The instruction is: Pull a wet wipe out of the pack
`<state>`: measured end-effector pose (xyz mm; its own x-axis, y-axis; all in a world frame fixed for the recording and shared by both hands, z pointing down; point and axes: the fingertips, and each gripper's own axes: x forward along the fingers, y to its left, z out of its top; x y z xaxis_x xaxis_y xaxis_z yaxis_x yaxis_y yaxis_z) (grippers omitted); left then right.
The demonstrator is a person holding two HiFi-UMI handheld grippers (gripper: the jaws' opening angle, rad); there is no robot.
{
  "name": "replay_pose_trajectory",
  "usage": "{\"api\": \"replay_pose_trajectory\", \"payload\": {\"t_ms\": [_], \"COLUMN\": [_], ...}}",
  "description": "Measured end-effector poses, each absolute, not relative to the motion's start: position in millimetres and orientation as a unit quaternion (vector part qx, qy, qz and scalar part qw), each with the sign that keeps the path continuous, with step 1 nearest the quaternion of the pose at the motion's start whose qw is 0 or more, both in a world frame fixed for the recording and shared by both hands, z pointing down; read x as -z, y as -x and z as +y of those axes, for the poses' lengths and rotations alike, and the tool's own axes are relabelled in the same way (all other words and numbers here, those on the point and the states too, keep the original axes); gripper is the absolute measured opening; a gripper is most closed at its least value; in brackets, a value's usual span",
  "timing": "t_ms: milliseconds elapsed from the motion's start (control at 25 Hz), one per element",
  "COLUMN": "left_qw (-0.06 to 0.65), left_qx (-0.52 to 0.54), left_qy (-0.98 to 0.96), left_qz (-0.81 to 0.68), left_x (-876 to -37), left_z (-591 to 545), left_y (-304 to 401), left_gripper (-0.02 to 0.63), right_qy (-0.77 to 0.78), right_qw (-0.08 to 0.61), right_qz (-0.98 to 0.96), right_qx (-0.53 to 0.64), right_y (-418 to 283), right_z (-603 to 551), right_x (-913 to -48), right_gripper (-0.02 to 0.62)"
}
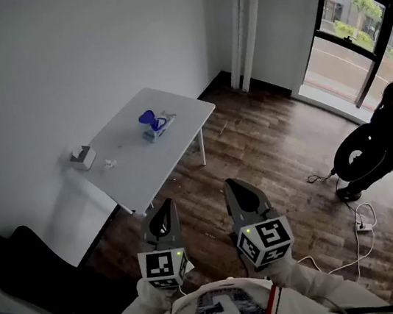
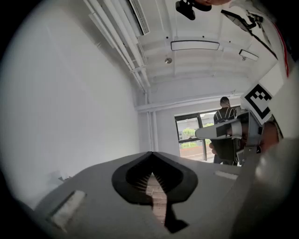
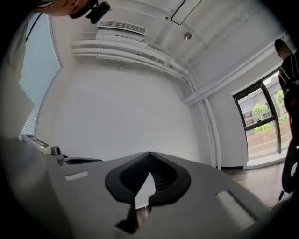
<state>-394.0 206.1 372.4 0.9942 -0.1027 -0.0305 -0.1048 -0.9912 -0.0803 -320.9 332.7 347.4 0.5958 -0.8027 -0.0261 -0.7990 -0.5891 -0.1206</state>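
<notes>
The wet wipe pack (image 1: 154,126), pale with a blue top, lies on a white table (image 1: 135,171) far ahead of me across the room. Both grippers are held close to my chest, well short of the table. My left gripper (image 1: 163,209) points level, and its jaws meet at the tips with nothing between them (image 2: 150,154). My right gripper (image 1: 233,186) is beside it, also shut and empty (image 3: 149,154). In the left gripper view the right gripper (image 2: 219,131) shows at the right.
A small grey-white box (image 1: 83,157) and white scraps (image 1: 109,163) also lie on the table. A dark seat (image 1: 20,264) stands at the left. A black machine (image 1: 377,144) and cables (image 1: 361,225) are on the wooden floor at the right. A person (image 2: 227,114) stands by the window.
</notes>
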Motion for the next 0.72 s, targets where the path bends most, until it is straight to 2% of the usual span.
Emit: {"api": "replay_pose_trajectory", "payload": {"t_ms": [720], "left_qw": [0.039], "left_qx": [0.02], "left_qy": [0.998], "left_qz": [0.052], "left_x": [-395], "left_z": [241], "left_y": [347], "left_gripper": [0.004], "right_qy": [0.887], "right_qw": [0.081], "right_qz": [0.451], "right_qx": [0.056], "right_y": [271], "right_z": [373], "right_x": [-383], "right_gripper": [0.005]}}
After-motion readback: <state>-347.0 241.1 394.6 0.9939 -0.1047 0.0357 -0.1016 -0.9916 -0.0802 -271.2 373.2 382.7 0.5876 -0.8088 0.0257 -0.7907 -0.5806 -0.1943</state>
